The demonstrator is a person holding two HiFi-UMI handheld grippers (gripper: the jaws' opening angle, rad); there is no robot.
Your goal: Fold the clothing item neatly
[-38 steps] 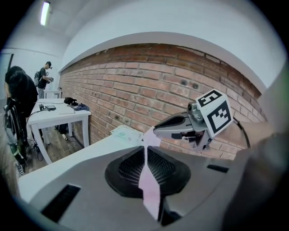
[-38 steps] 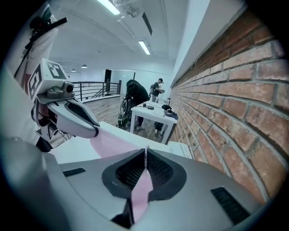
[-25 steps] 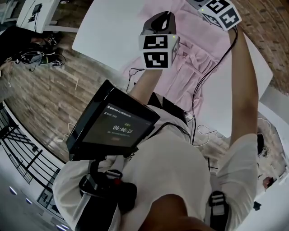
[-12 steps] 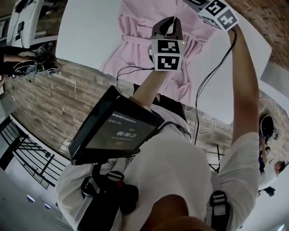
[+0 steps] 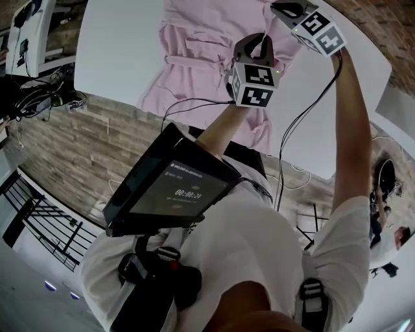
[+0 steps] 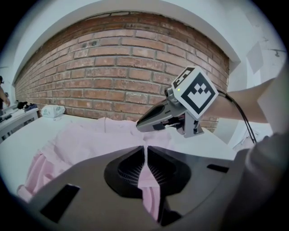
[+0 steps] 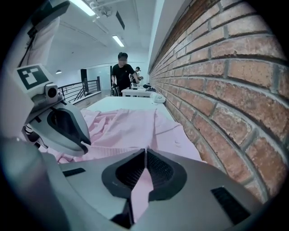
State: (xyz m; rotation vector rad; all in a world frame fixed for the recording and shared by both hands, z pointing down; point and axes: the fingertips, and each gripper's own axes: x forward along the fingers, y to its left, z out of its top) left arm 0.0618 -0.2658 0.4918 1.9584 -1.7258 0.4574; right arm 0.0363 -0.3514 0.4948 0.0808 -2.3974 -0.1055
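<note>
Nearest the person, a dark screen [image 5: 175,191] worn at the chest blocks the near left of the head view. Just beyond it the left gripper [image 5: 259,41] has its jaws pressed together on a thin fold of the pink garment [image 5: 194,52]. The left gripper view shows that fold running up between the pads [image 6: 145,151]. A little farther and to the right, the right gripper [image 5: 286,8] is clamped the same way, with pink cloth caught in its closed jaws [image 7: 144,155]. The garment lies spread on the white table [image 5: 117,52], and its near part seems to hang over the table's near edge. It looks light, soft and limp, probably a knit with a ribbed band [image 7: 104,143], so it should sag and slide unless it is held at edges or corners and kept taut. Which part each gripper has pinched is hard to tell. The garment's far end is cut off in the head view, and the person's forearm covers some of it. Beyond the table stands a brick wall [image 6: 113,67], and far off a person [image 7: 122,74] stands by other tables.
</note>
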